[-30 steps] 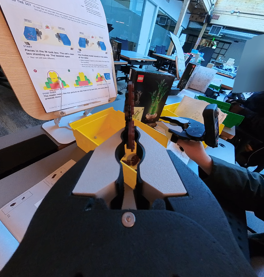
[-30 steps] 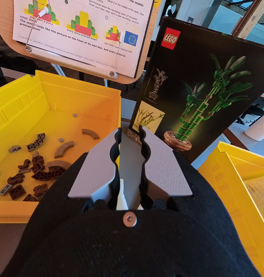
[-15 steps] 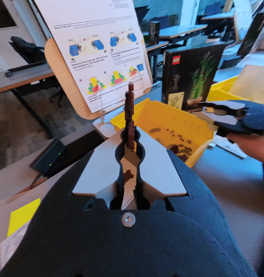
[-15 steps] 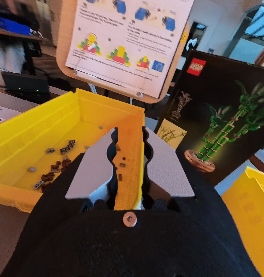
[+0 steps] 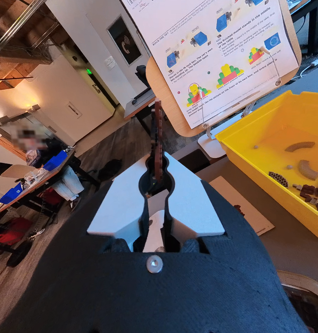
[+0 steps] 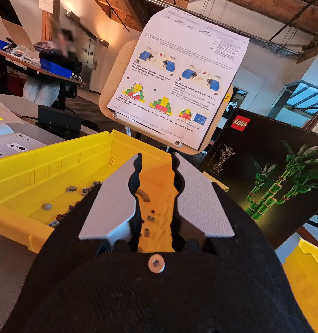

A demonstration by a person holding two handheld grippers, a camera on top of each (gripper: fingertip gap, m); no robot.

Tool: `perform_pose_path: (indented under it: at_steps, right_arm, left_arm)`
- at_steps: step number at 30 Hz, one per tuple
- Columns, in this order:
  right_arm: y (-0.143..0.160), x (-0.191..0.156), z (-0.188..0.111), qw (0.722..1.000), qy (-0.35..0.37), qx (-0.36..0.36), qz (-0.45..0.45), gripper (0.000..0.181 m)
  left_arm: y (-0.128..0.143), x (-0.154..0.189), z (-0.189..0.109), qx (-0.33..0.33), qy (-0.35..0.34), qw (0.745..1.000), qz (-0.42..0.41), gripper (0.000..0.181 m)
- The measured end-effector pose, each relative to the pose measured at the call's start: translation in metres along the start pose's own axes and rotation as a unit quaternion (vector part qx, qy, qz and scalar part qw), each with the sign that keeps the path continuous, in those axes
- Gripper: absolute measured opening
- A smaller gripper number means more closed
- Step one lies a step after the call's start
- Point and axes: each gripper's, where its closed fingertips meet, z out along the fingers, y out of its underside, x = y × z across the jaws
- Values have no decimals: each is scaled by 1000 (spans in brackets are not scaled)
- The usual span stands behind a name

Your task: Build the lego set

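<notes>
My left gripper point(image 5: 156, 158) is shut on a flat brown lego assembly point(image 5: 157, 137) that stands on edge and sticks up past the fingertips. It is held to the left of the yellow bin point(image 5: 244, 138) of loose brown and tan pieces point(image 5: 307, 171). My right gripper point(image 6: 156, 158) is open and empty, held above the near side of the same yellow bin point(image 6: 51, 162). Small brown and grey pieces point(image 6: 71, 189) lie on the bin floor, and a tan curved piece point(image 6: 142, 195) shows between the fingers.
An instruction sheet on a wooden stand point(image 6: 172, 84) rises behind the bin. The black set box with a bamboo picture point(image 6: 273, 173) stands to its right. A second yellow bin point(image 6: 309, 281) is at the far right. An open booklet point(image 6: 12, 144) lies to the left. Left tips to right tips: about 30 cm.
My left gripper has swung left with the brown assembly, away from the bin. My right gripper has opened wider and tilted up over the bin.
</notes>
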Motion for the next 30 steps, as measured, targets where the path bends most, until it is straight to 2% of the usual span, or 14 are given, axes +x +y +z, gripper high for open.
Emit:
perform_pose_path:
  at_steps: [20,30]
  right_arm:
    - [5,-3,1,1000,0,0,-31,32]
    - [3,-6,0,999,-5,5,-45,32]
  left_arm:
    - [-3,-17,-5,17,-26,999,-24,6]
    - [-1,-20,-4,9,-44,999,-7,6]
